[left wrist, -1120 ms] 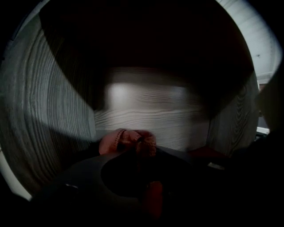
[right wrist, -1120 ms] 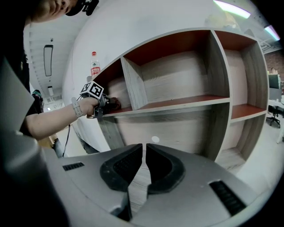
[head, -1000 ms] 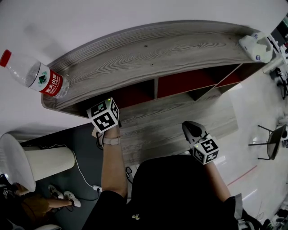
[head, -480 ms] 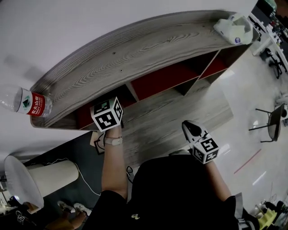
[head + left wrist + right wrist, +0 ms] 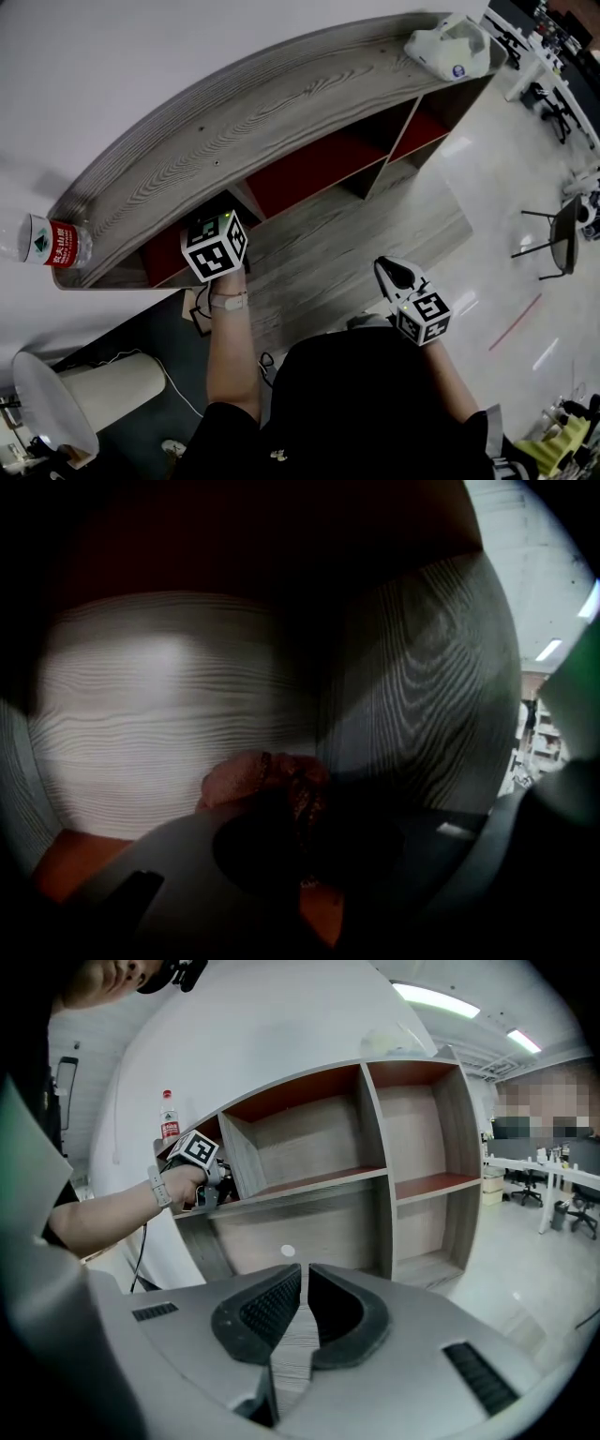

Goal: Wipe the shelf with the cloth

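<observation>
The shelf unit (image 5: 281, 122) has a grey wood top and red-lined compartments. My left gripper (image 5: 214, 246) reaches into the upper left compartment; its jaws are hidden under the top board in the head view. In the left gripper view it (image 5: 291, 799) is shut on a bunched pinkish cloth (image 5: 253, 772), which is pressed against the grey wood panel (image 5: 169, 714) inside the dark compartment. My right gripper (image 5: 388, 270) hangs in front of the shelf, shut with nothing in it (image 5: 305, 1279). The right gripper view shows the left gripper's marker cube (image 5: 195, 1151) at that upper left compartment.
A water bottle (image 5: 47, 246) with a red label stands on the left end of the top board (image 5: 169, 1116). A white crumpled bundle (image 5: 450, 47) lies on its right end. A white cylindrical object (image 5: 84, 394) and a cable are on the floor at left. Chairs and desks stand at right (image 5: 562, 1194).
The head view has swung, so the shelf sits higher and more to the left. My left gripper now lies nearer the compartment's right divider. The right gripper has barely moved.
</observation>
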The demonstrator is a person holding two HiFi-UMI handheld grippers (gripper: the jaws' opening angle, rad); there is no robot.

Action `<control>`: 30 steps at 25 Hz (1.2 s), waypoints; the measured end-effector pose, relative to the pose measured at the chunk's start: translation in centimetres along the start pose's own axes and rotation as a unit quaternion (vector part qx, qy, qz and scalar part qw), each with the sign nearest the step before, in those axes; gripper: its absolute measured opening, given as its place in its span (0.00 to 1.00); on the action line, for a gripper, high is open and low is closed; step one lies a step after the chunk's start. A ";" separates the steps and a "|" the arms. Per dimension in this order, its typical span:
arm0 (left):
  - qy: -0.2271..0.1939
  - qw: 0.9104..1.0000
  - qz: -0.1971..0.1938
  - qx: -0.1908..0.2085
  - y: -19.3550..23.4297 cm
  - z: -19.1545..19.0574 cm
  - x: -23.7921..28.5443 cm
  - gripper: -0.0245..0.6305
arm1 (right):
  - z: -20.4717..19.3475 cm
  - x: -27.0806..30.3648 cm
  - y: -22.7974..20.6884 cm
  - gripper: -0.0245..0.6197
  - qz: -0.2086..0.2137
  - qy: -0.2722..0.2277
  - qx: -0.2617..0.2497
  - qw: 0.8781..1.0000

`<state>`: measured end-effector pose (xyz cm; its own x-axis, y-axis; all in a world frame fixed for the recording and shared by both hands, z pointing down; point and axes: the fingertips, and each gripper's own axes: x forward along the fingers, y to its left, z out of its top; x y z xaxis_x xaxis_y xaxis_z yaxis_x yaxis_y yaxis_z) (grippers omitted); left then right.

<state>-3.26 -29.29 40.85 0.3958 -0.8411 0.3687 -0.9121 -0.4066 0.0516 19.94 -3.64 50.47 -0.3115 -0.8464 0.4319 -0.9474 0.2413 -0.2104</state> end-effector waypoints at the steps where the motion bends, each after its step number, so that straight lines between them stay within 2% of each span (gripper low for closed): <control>1: -0.005 1.000 -0.005 -0.003 -0.1 0.0 -0.3 0.15 | 0.0 0.0 0.1 0.07 0.002 0.000 -0.001 1.000; 10: -0.046 0.998 -0.050 -0.007 0.3 -1.0 -5.7 0.16 | 1.4 1.7 2.2 0.07 0.041 -0.001 -0.020 0.999; 16: -0.063 0.997 -0.044 0.016 0.9 -2.3 -10.8 0.16 | 3.5 3.6 5.1 0.07 0.096 -0.003 -0.059 0.994; 22: -0.113 0.992 -0.051 -0.031 1.6 -3.7 -15.5 0.16 | 5.2 5.7 8.9 0.07 0.149 -0.003 -0.088 0.985; 30: -0.136 0.990 -0.021 -0.040 2.5 -6.8 -20.6 0.16 | 6.0 7.9 14.2 0.07 0.219 -0.001 -0.120 0.968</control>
<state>-14.40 -10.51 39.71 0.4369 -0.8937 0.1023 -0.8959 -0.4222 0.1381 4.49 -9.71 45.64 -0.6873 -0.6387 0.3461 -0.7145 0.6802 -0.1637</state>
